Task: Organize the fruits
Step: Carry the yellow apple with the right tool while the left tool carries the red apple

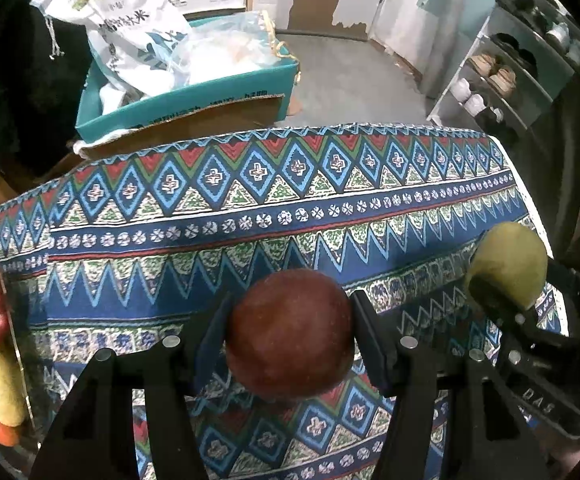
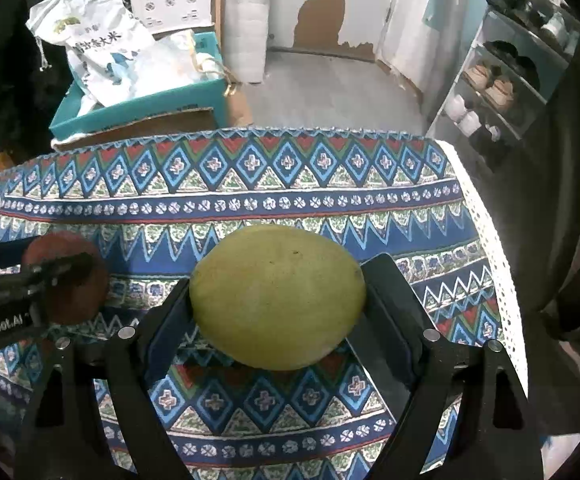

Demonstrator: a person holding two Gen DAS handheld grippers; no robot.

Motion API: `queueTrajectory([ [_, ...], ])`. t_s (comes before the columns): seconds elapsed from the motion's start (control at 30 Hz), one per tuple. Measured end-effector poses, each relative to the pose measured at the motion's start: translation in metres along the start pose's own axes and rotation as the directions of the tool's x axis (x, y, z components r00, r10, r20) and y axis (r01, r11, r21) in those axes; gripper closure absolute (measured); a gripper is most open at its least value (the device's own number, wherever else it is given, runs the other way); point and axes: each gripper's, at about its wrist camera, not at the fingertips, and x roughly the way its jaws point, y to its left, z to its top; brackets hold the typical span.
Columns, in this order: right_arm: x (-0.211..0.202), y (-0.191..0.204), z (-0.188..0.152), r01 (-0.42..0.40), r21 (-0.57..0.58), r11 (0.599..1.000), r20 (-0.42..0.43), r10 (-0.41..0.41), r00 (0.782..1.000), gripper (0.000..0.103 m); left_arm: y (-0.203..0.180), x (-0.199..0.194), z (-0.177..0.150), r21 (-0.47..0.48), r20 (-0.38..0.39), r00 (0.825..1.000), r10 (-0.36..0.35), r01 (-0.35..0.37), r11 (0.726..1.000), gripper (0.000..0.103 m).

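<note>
My left gripper (image 1: pixel 290 332) is shut on a dark red apple (image 1: pixel 290 332) and holds it above the patterned tablecloth (image 1: pixel 250 208). My right gripper (image 2: pixel 278 300) is shut on a yellow-green mango (image 2: pixel 278 296), also above the cloth. The mango and right gripper show at the right of the left wrist view (image 1: pixel 508 266). The apple in the left gripper shows at the left of the right wrist view (image 2: pixel 66 280). A clear container (image 1: pixel 14 344) at the far left of the left wrist view holds red apples, a green mango and orange fruits.
Past the table's far edge stands a teal box (image 1: pixel 186 100) with a white rice bag (image 1: pixel 122 28) and plastic bags. A shoe rack (image 1: pixel 510 80) stands at the right. The table's right edge has white lace trim (image 2: pixel 490 248).
</note>
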Motion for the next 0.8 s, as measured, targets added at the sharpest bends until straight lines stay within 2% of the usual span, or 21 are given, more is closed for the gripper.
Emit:
queueTrajectory([
  [0.43, -0.032, 0.009, 0.002, -0.016, -0.014, 1.0, 0.051, 0.017, 0.999, 0.019, 0.007, -0.044, -0.017, 0.02, 0.062, 0.998, 0.022, -0.023, 1.0, 0.041],
  [0.8, -0.068, 0.031, 0.012, -0.048, -0.047, 0.998, 0.112, 0.053, 0.992, 0.019, 0.019, -0.1, -0.027, 0.036, 0.16, 0.986, 0.05, -0.056, 0.998, 0.041],
])
